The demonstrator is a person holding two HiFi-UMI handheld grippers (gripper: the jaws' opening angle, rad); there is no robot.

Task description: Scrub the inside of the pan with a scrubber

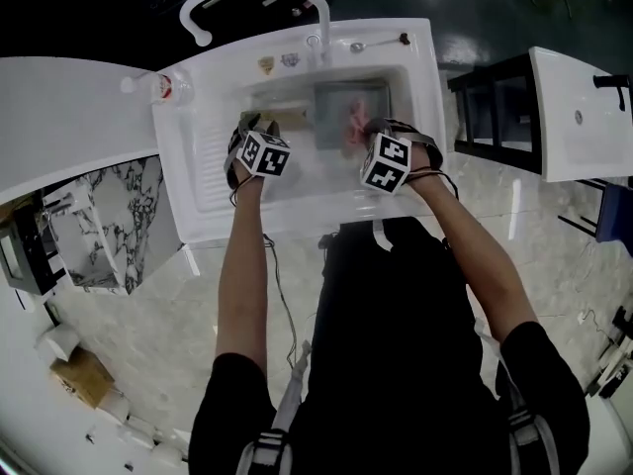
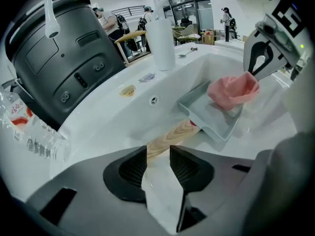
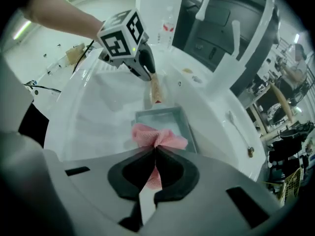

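In the basin of a white sink (image 1: 420, 117), toward its back right, a grey rectangular pan (image 2: 206, 116) lying flat, its wooden handle (image 2: 173, 132) pointing left toward the left gripper (image 2: 158, 150). Between that gripper's 2 jaws, a wide gap, with the free end of the handle lying in it right at the tips; no squeeze on the wood to be seen, bare sink floor showing through the rest of the gap. On the other side, the right gripper (image 3: 154, 147) with its 2 jaws brought together, pinching a pink mesh scrubber (image 3: 158, 134) by its bunched middle, loose folds spreading out beyond the tips. Scrubber held over the half of the pan away from the handle; touching the pan's floor or just above it, impossible to tell. Both grippers pointed steeply down into the basin, 1 marker cube on each, well apart from each other. Behind the pan, a white tap (image 2: 161, 43) on the back ledge, with a spoon (image 1: 374, 44) lying to its right. At the sink's back left corner, a clear plastic bottle (image 1: 163, 85) with a red label
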